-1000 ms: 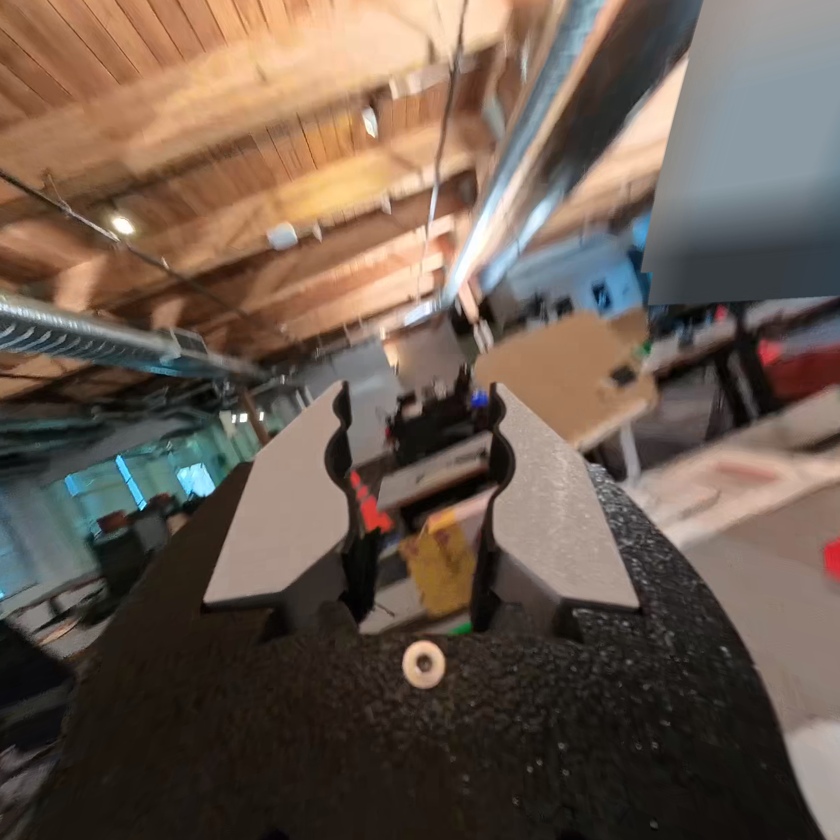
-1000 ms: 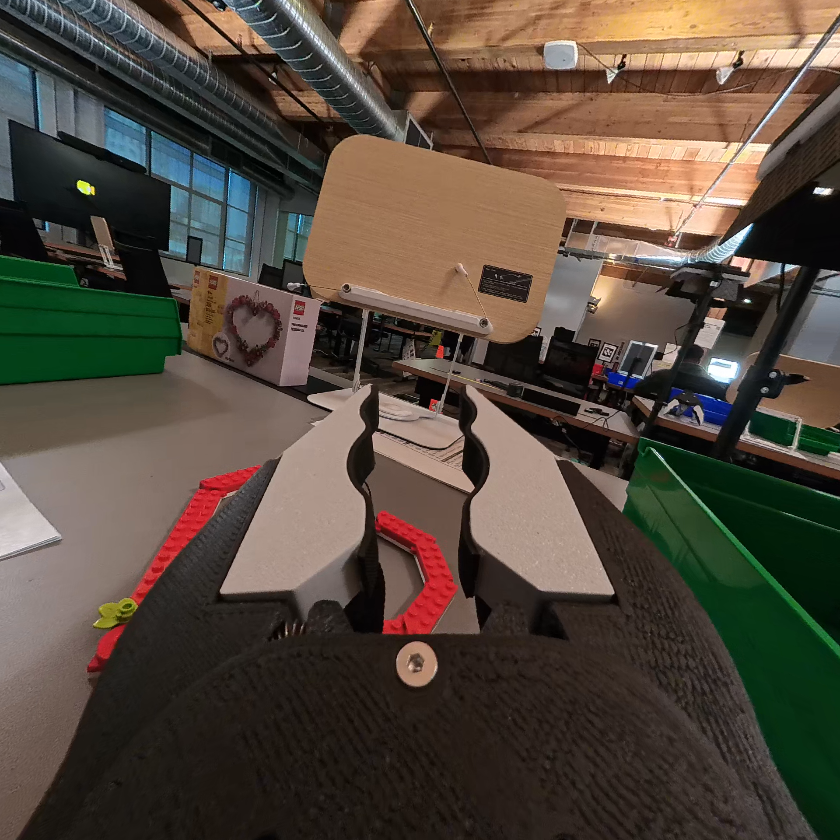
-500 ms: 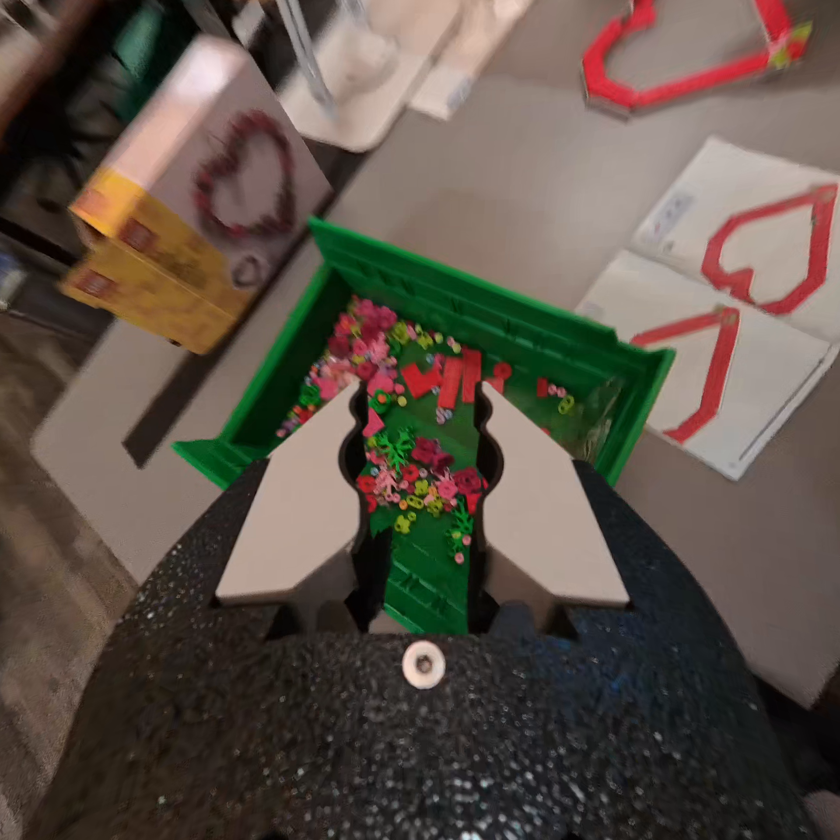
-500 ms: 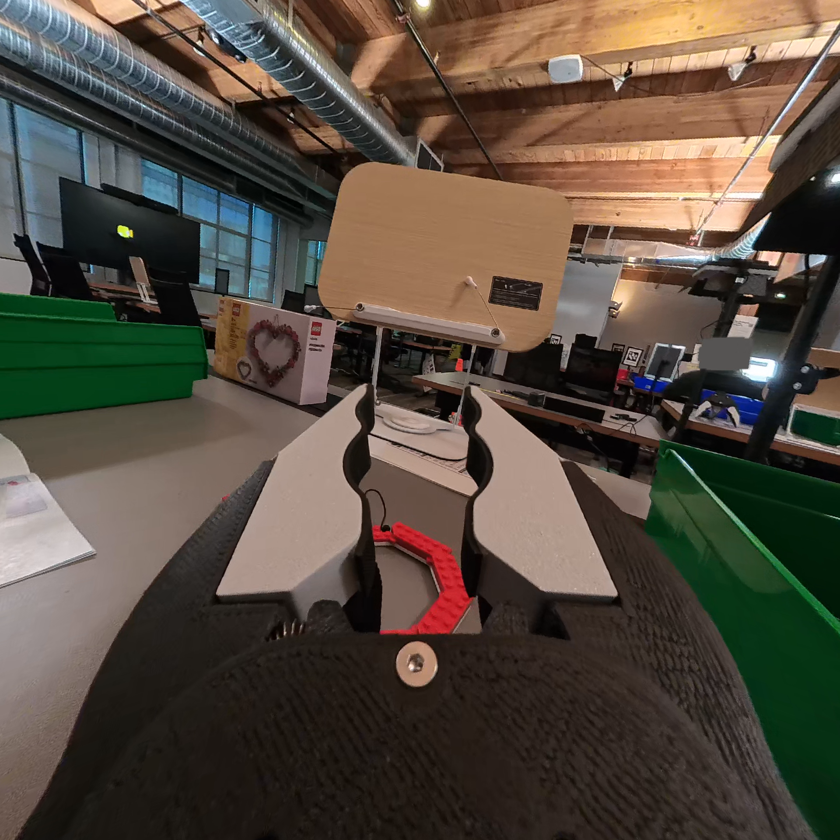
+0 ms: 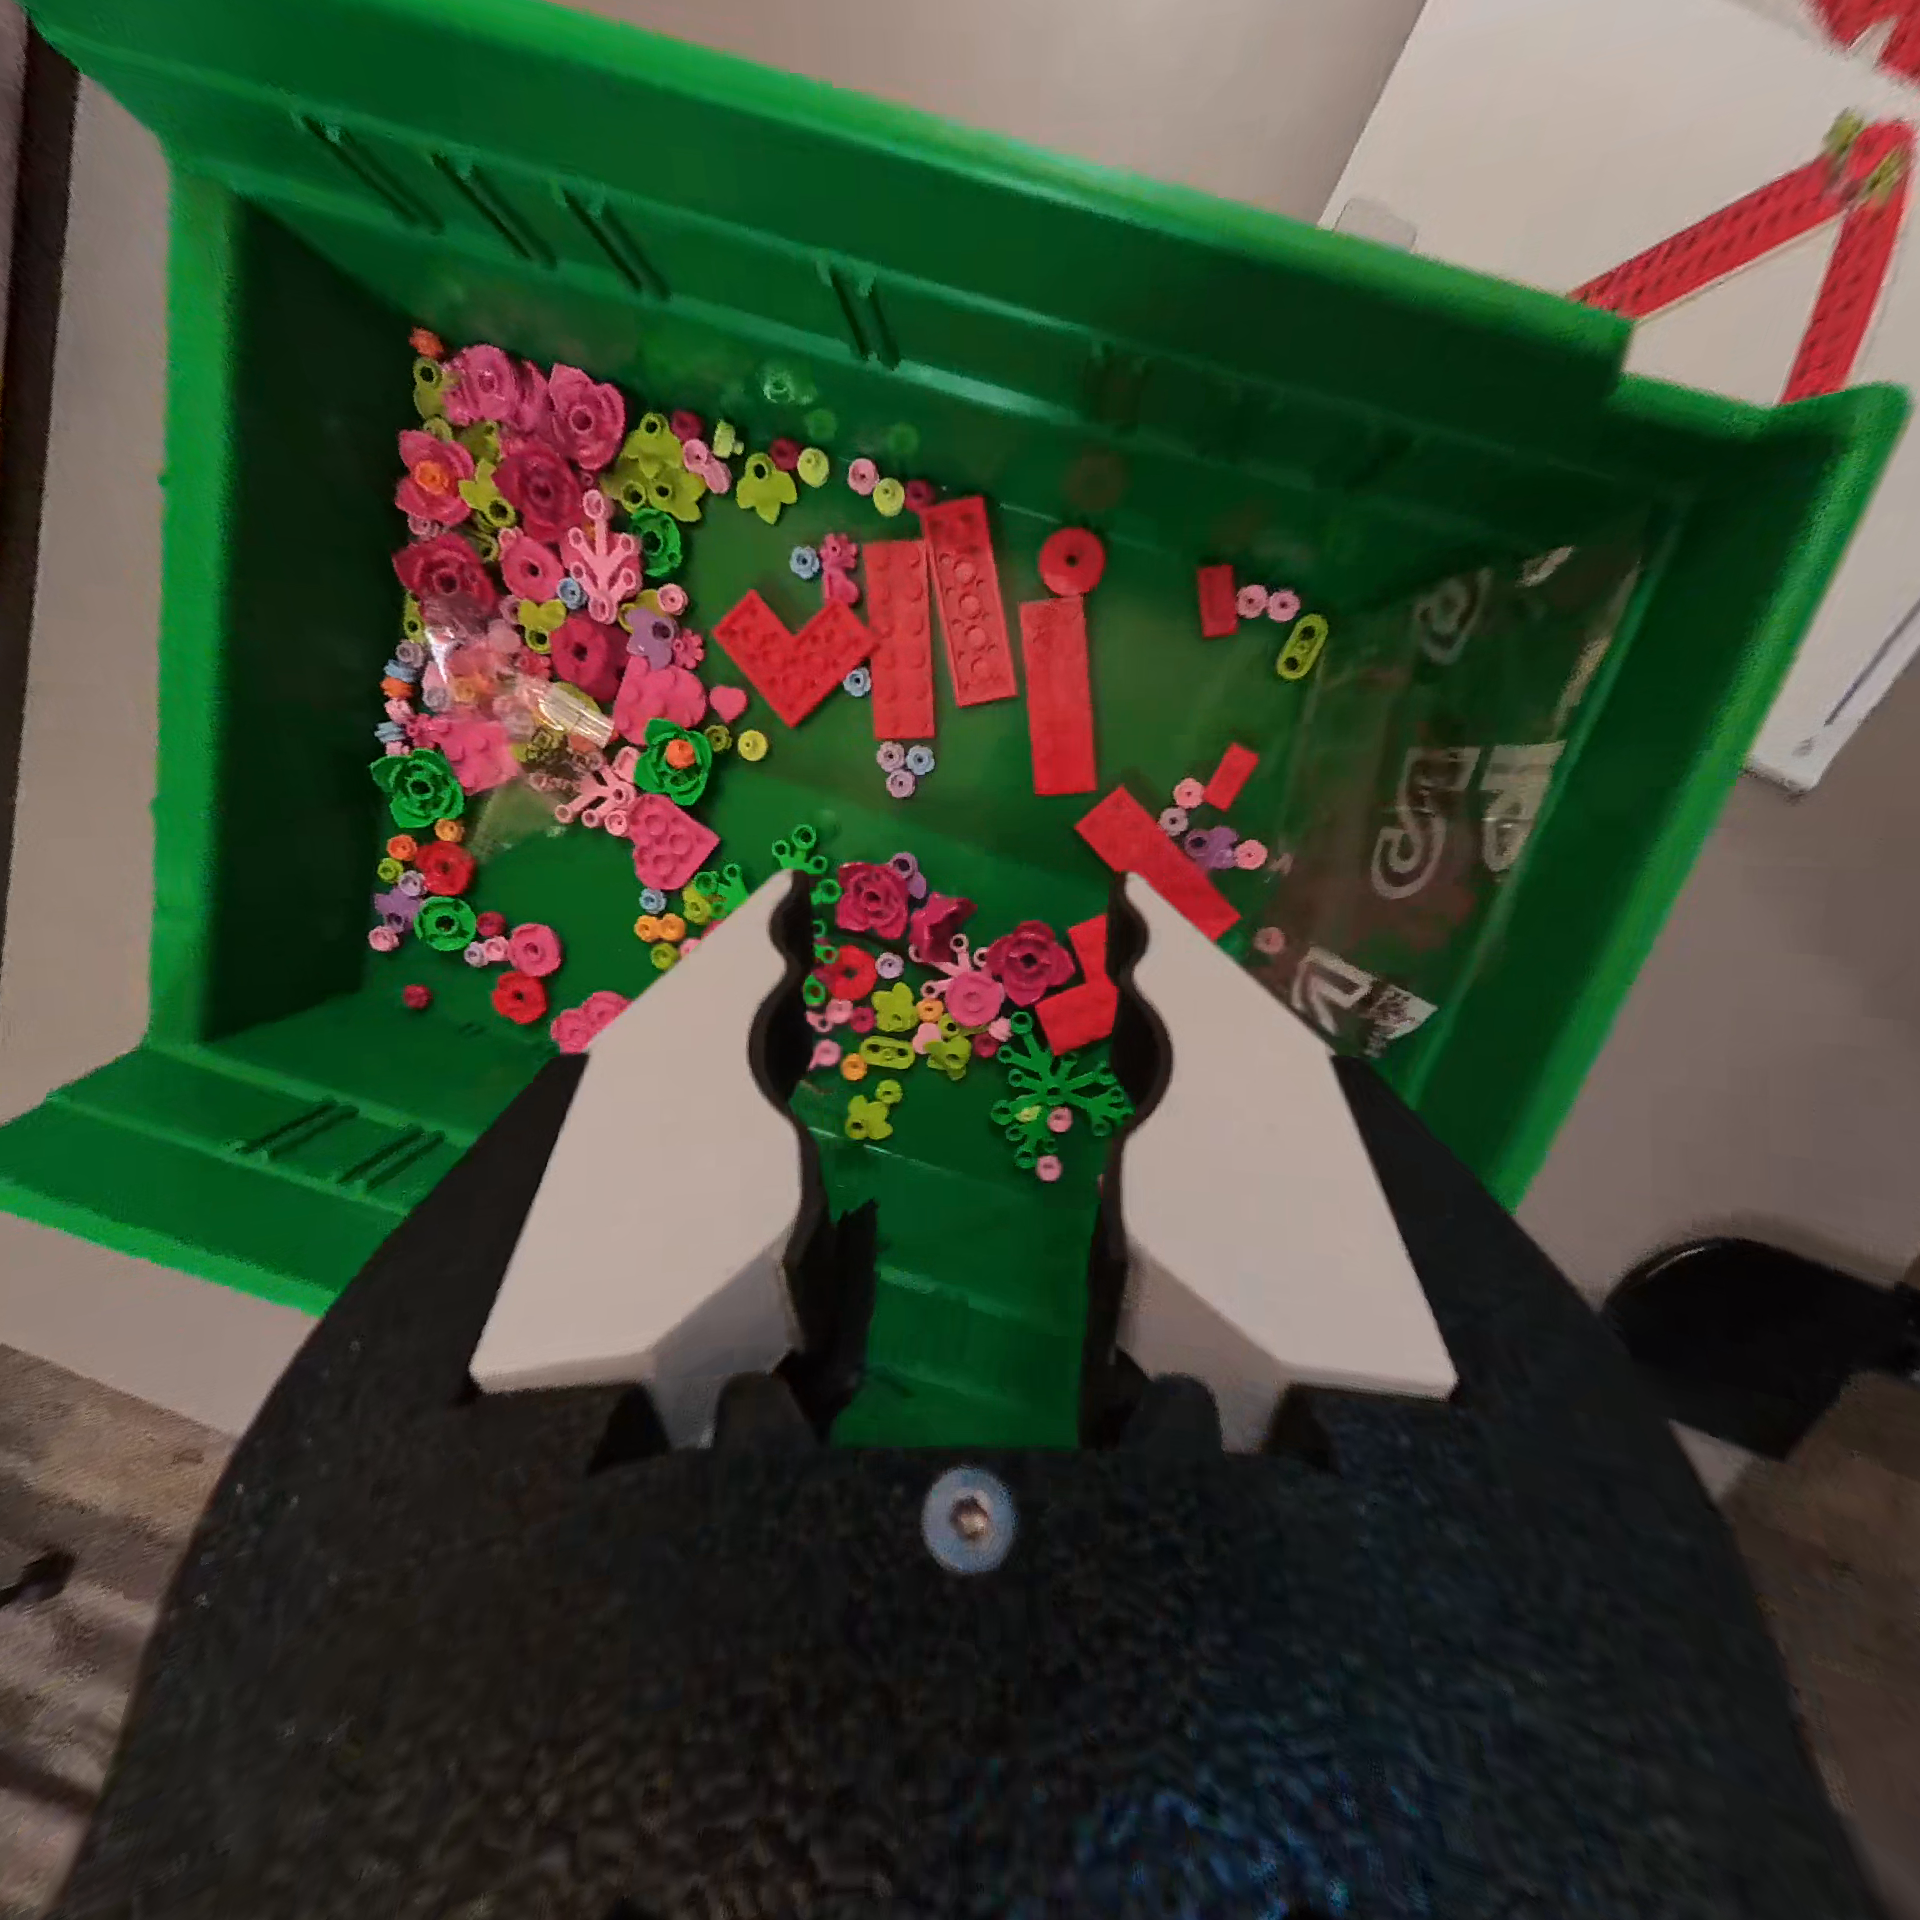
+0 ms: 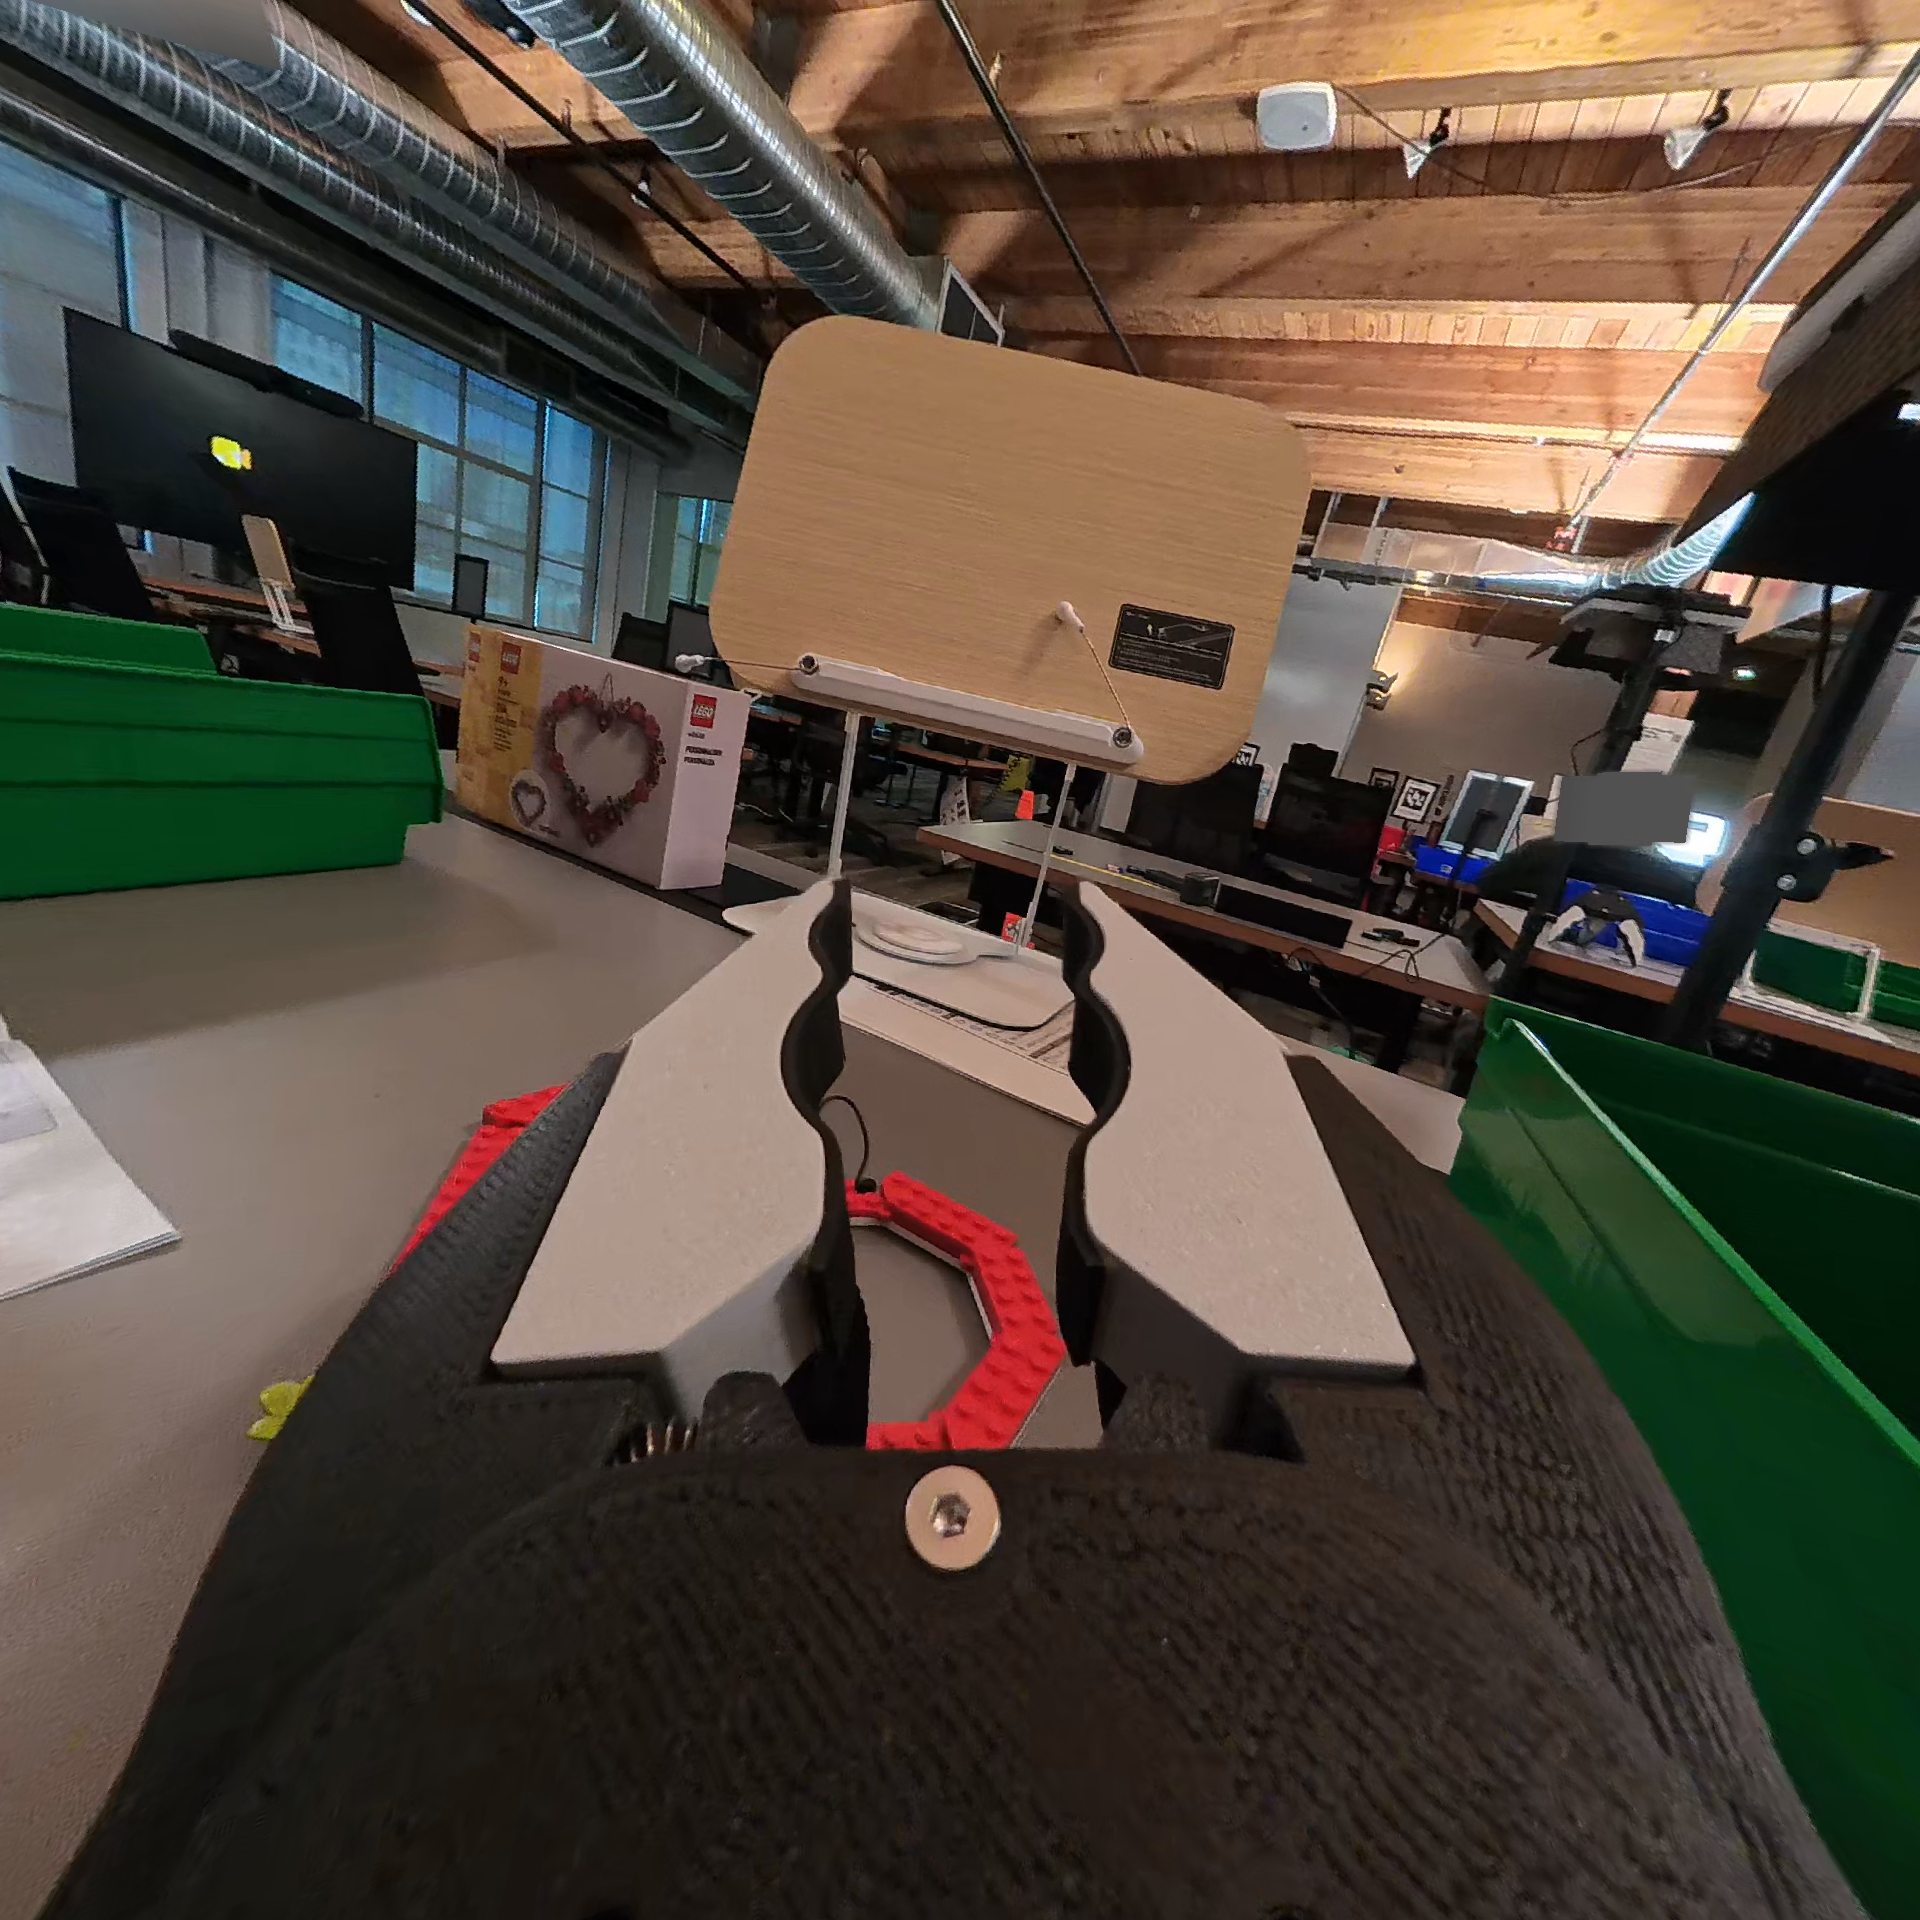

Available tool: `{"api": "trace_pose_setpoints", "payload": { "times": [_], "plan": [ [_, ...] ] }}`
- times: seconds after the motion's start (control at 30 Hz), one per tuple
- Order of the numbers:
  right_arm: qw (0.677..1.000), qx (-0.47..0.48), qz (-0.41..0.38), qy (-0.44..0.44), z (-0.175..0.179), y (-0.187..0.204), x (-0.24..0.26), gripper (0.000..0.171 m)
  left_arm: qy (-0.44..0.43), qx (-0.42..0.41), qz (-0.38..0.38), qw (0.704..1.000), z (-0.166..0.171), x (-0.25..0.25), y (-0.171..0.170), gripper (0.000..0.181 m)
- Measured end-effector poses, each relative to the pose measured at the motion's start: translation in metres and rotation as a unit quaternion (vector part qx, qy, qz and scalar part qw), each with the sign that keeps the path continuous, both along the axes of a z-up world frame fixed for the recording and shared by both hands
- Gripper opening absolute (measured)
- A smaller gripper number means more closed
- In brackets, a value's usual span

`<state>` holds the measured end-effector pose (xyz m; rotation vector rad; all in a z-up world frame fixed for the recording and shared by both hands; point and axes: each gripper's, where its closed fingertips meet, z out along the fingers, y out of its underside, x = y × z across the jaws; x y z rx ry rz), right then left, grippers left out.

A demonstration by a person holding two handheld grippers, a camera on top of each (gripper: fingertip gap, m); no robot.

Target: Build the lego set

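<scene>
The left wrist view looks steeply down from close above a green parts bin (image 5: 935, 301), its far wall toward 12 o'clock and an open instruction booklet (image 5: 1621, 135) at 1 o'clock. The right wrist view sits low over the grey table (image 6: 312, 1039), facing level toward a wooden book stand (image 6: 997, 540) at 12 o'clock (a green bin (image 6: 208, 769) at 9 o'clock, possibly the shared one).

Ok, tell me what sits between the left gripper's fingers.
Left wrist view: the left gripper holds nothing; loose flower pieces on the green bin floor show through the gap.
</scene>
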<state>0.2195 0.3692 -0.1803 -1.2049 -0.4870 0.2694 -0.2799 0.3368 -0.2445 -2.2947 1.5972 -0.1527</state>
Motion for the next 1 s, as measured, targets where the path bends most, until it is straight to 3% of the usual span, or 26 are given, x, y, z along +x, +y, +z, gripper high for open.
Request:
{"api": "trace_pose_setpoints", "payload": {
  "times": [0.03,0.3,0.47,0.67,1.0],
  "plan": [
    [1.0,-0.002,-0.004,-0.003,-0.001,0.001,0.0,0.039,0.008,-0.002,-0.005,1.0,-0.002,0.0,0.003,0.056],
    [0.999,-0.013,-0.016,-0.033,-0.008,0.005,-0.005,0.039,0.017,-0.062,-0.039,0.997,-0.027,0.009,0.017,0.06],
    [0.999,-0.024,-0.023,-0.025,-0.01,0.009,-0.001,0.039,-0.037,-0.097,-0.087,0.991,-0.029,0.04,0.004,0.06],
    [0.998,-0.031,-0.029,-0.041,-0.014,0.011,-0.003,0.039,0.006,-0.078,-0.144,0.987,-0.044,0.046,-0.006,0.053],
    [0.997,-0.038,-0.033,-0.05,-0.017,0.013,-0.004,0.039,-0.03,-0.106,-0.163,0.981,-0.05,0.064,-0.028,0.043]
  ]
}}
